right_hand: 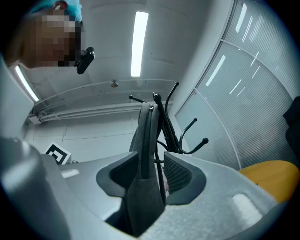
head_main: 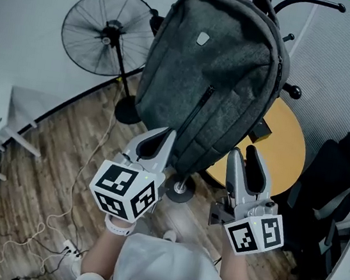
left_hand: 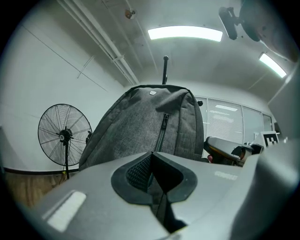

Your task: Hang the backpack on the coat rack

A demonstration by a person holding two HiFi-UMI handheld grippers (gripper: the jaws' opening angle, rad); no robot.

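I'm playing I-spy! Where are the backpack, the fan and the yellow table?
backpack [head_main: 216, 77], head view, middle of its grey front
fan [head_main: 108, 31], head view, hub of its round cage
yellow table [head_main: 284, 145], head view, bare part of its top

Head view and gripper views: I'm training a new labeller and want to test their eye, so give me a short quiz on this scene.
1. True or false: the backpack lies flat on the wooden floor.
2. What stands between the jaws of the right gripper? A) a fan pole B) grey fabric of the backpack C) nothing
3. In the head view, what stands on that floor to the backpack's left?
Key: 1 false, it is upright against the coat rack; 2 B; 3 a pedestal fan.
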